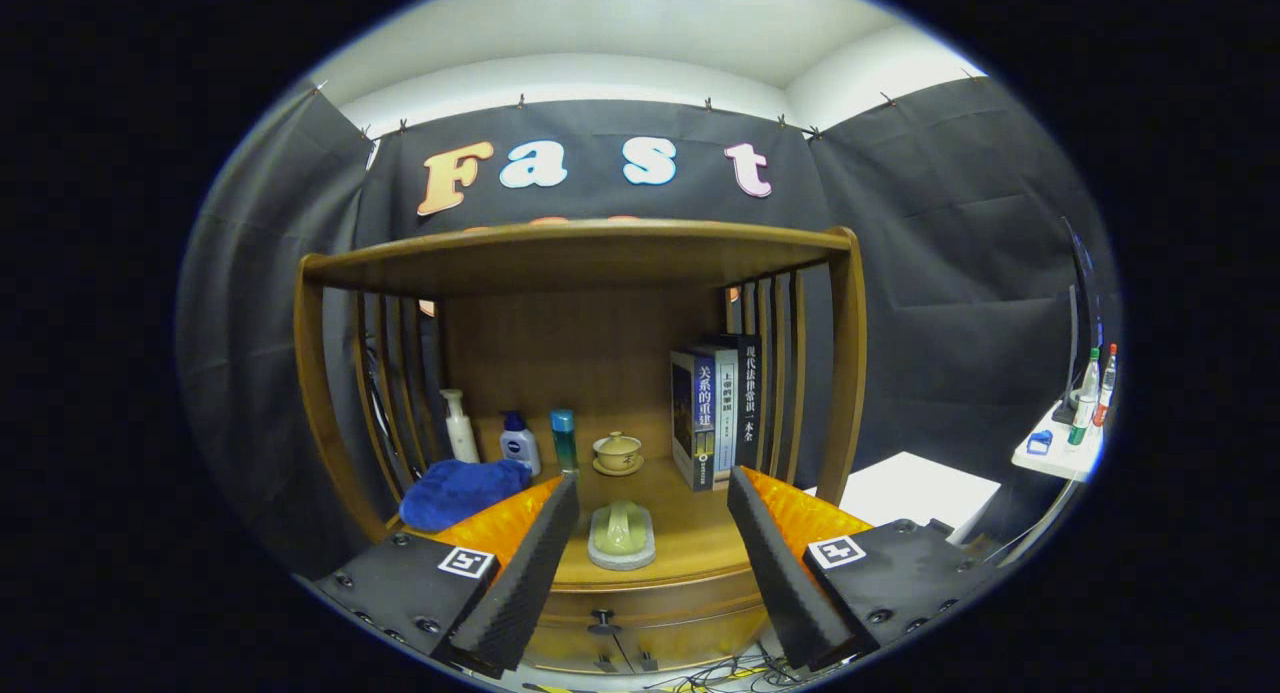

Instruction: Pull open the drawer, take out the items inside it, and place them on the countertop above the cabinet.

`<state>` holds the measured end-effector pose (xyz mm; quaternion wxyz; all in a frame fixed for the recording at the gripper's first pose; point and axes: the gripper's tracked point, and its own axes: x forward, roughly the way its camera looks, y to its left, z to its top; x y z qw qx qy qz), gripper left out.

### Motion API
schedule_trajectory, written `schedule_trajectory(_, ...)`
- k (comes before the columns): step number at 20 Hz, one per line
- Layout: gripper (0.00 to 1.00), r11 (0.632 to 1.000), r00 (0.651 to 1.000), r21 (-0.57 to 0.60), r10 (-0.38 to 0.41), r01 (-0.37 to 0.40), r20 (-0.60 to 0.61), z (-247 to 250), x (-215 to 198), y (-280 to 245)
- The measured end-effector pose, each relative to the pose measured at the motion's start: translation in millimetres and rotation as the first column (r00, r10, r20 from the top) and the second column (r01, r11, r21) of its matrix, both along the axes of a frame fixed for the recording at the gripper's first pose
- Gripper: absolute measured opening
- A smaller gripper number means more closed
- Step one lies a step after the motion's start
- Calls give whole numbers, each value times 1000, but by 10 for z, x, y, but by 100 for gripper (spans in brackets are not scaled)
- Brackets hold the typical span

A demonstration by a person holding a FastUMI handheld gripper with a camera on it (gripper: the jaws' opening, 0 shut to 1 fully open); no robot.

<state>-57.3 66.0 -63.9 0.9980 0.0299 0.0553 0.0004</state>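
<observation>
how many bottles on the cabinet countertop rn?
3, in a row at the back left: white pump bottle, white bottle with blue cap, teal bottle, just behind the blue cloth. The cloth could hide more. Gripper jaws open, holding nothing.

The gripper [650, 493] is held level — its fingers [535, 563] spread wide, gripping nothing.
</observation>
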Motion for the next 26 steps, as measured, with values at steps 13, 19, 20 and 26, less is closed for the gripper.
schedule_trajectory(13, 98, 1000, 1000, 14, -3, 3, 13, 118, -177, 1)
schedule_trajectory(19, 98, 1000, 1000, 8, -7, 7, 11, 118, -205, -15)
schedule_trajectory(20, 98, 1000, 1000, 9, -7, 7, 10, 108, -204, -15)
schedule_trajectory(26, 98, 1000, 1000, 8, -9, 9, 3, 97, -209, -10)
